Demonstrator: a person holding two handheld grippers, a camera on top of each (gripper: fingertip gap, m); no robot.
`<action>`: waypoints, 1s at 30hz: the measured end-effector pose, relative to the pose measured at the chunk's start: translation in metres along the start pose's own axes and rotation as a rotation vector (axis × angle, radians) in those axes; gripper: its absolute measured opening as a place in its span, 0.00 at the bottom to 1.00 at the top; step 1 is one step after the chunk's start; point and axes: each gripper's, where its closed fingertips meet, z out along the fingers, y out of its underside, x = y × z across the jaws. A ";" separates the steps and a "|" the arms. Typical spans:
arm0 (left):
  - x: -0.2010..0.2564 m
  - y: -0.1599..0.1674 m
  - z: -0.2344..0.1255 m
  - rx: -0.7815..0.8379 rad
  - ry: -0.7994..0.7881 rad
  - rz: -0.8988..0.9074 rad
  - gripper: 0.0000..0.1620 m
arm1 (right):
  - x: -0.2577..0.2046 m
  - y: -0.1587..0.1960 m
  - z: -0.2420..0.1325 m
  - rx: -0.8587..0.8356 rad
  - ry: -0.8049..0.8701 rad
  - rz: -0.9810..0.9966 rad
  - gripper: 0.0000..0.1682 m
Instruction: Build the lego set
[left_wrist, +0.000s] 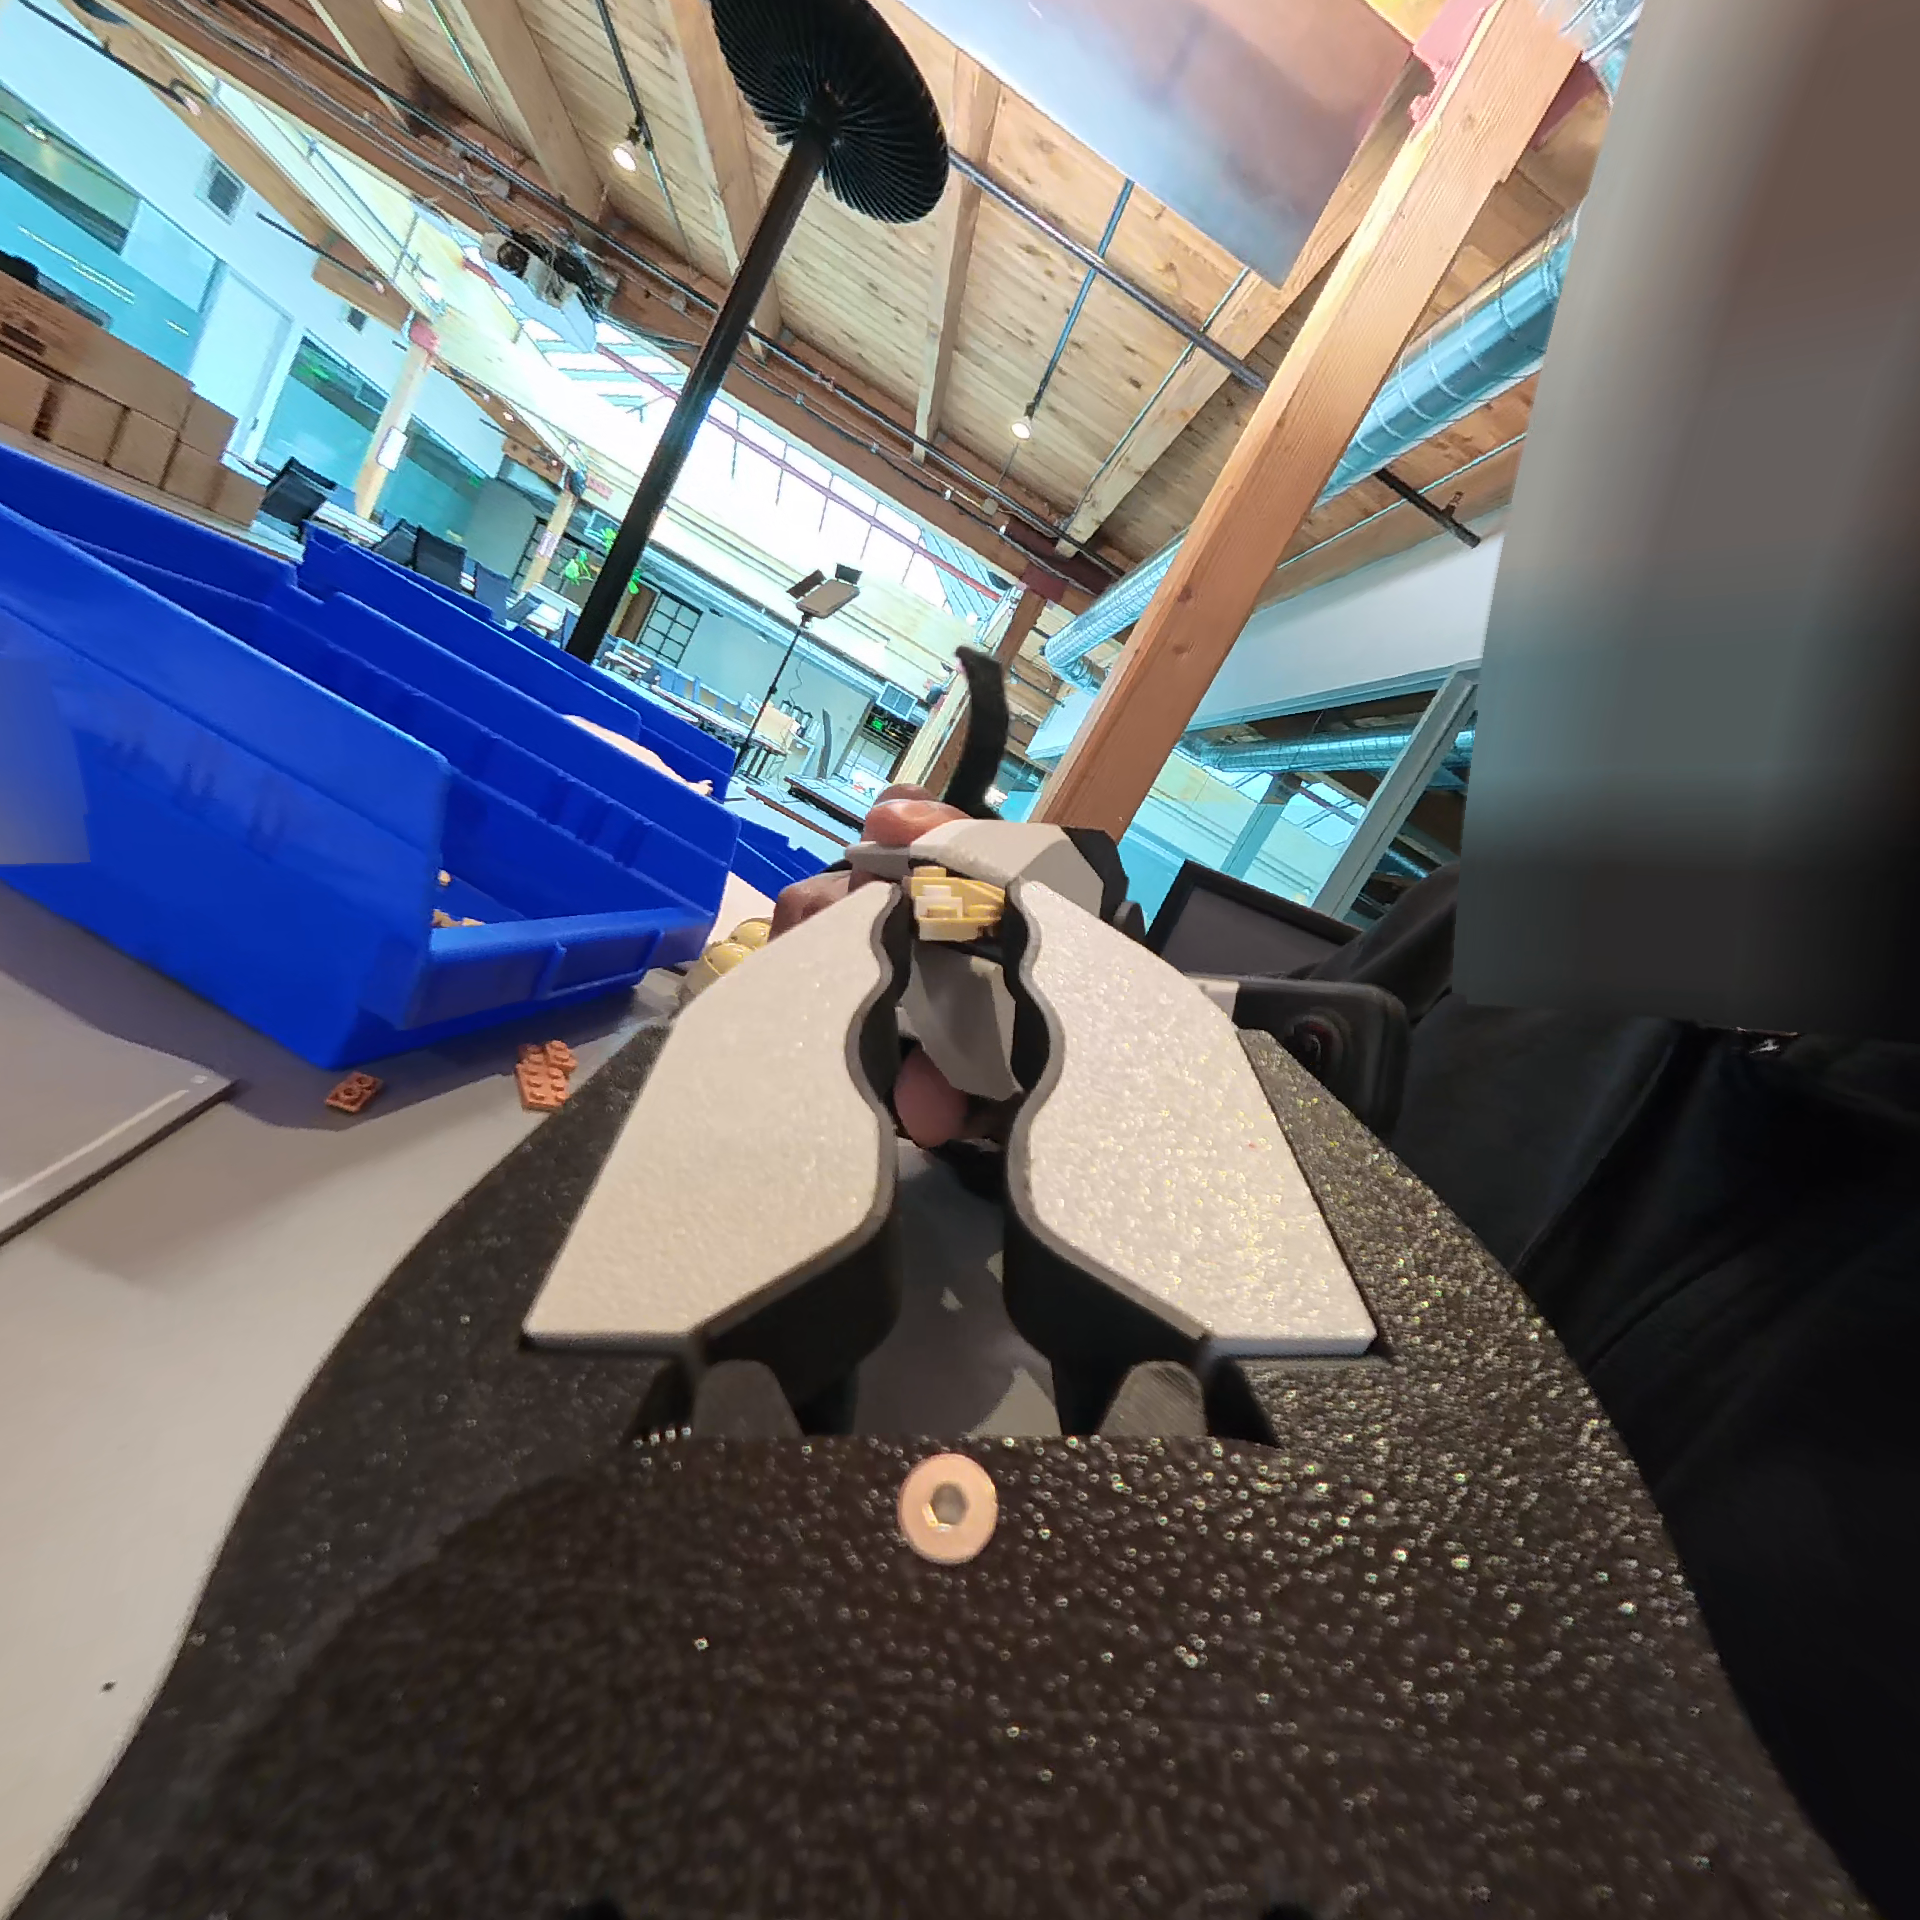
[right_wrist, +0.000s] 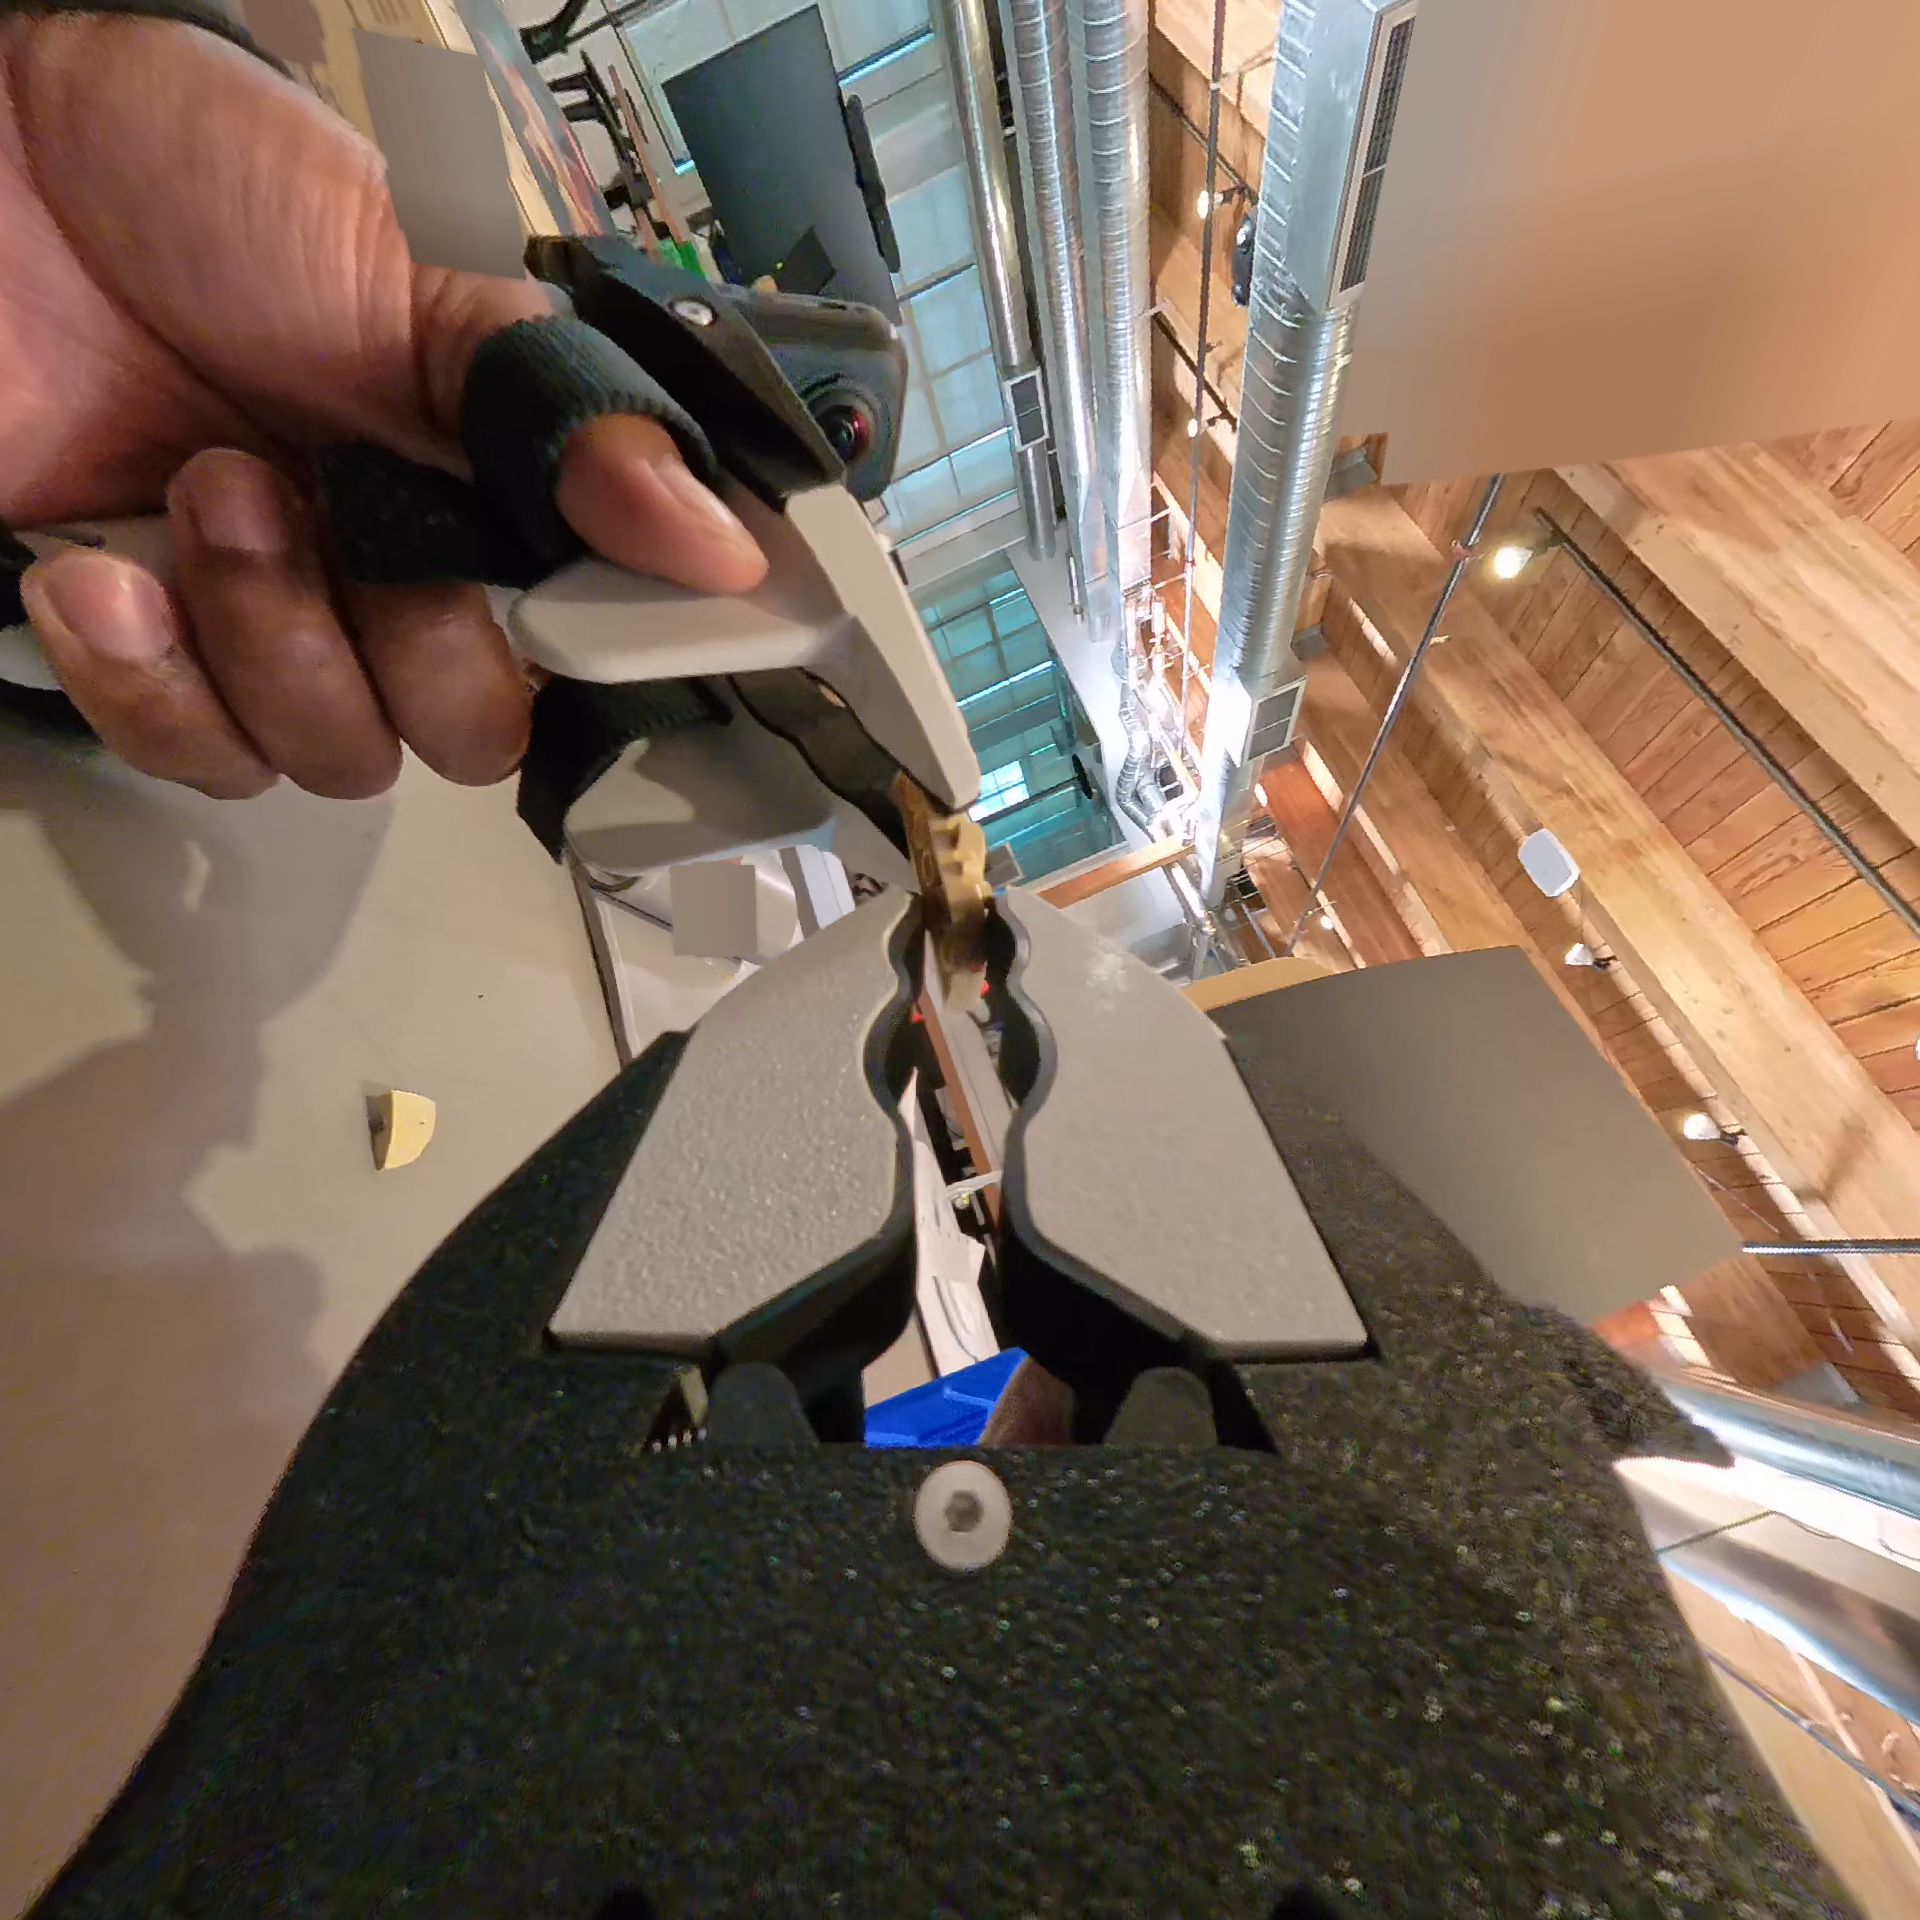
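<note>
- Two claws meet on one small tan lego assembly (right_wrist: 951, 894), lifted off the table, probably so both can bear on it together.
- In the right wrist view the right claw (right_wrist: 956, 940) is nearly closed, pinching the assembly edge-on at its tips; this looks like the steadying hold.
- From 11 o'clock in that view the left claw (right_wrist: 940, 805), gripped by the person's hand (right_wrist: 260, 436), comes in with its tip touching the top of the assembly, seemingly pressing or seating a piece.
- In the left wrist view the left claw (left_wrist: 951, 904) is narrowed to a slim gap with the yellow-and-white pieces (left_wrist: 951, 902) at its tips; the right claw's grey fingers (left_wrist: 997, 842) sit right behind them.
- Loose orange plates (left_wrist: 545, 1070) lie on the grey table (left_wrist: 208, 1403) at 9 o'clock, just beside the blue bins (left_wrist: 312, 831), likely kept close as supply.
- A single tan curved piece (right_wrist: 400, 1127) rests on the table at 9 o'clock in the right view, well apart.
</note>
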 end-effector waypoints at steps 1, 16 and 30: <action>0.000 0.000 0.000 -0.002 0.000 0.004 0.10 | 0.000 0.000 0.000 0.004 -0.007 0.007 0.06; -0.005 0.003 -0.001 -0.062 -0.072 0.120 0.10 | -0.007 0.001 -0.006 0.043 -0.061 0.055 0.11; -0.013 0.021 -0.002 -0.258 -0.149 0.328 0.10 | -0.007 0.019 -0.014 0.022 -0.308 0.873 0.12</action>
